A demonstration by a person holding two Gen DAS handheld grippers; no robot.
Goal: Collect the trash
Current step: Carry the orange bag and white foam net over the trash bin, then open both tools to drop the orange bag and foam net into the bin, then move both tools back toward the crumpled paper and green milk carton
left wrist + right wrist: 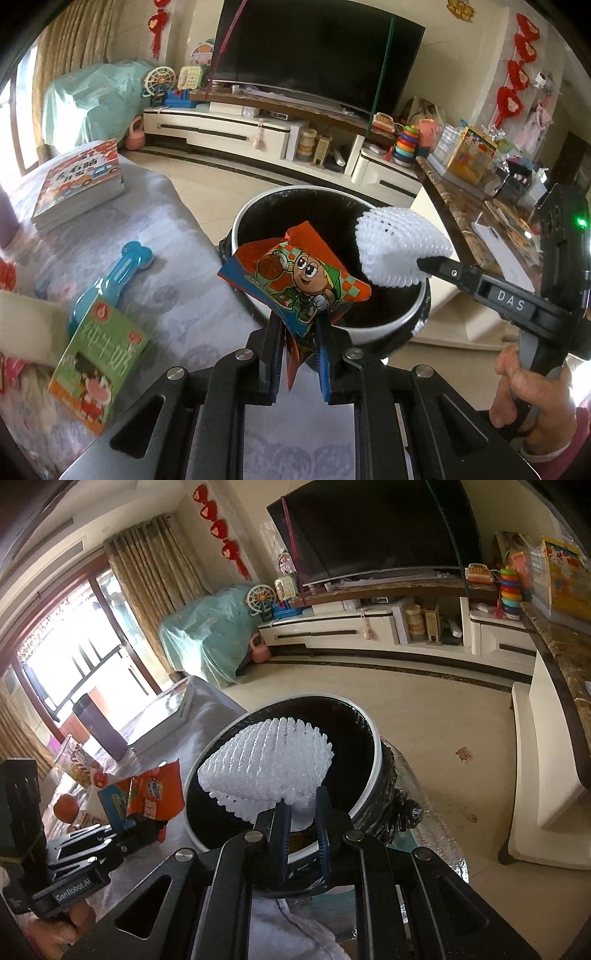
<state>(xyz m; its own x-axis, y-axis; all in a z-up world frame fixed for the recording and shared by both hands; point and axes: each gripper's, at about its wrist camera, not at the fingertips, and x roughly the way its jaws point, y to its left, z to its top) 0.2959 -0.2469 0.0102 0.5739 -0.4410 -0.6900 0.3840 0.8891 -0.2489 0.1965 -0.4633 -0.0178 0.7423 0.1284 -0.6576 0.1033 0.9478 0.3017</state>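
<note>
Fingers of the left gripper pinch a snack wrapper, the right gripper clamps white foam netting, both above the black-lined trash bin.

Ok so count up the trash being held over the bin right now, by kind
Snack wrapper: 1, in the left gripper
White foam fruit net: 1, in the right gripper
Total: 2, both over the trash bin

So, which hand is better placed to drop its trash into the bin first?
Right. The right gripper holds the white foam net over the black-lined round bin's opening. The left gripper holds the orange snack wrapper at the near rim, likely needing further reach.
</note>
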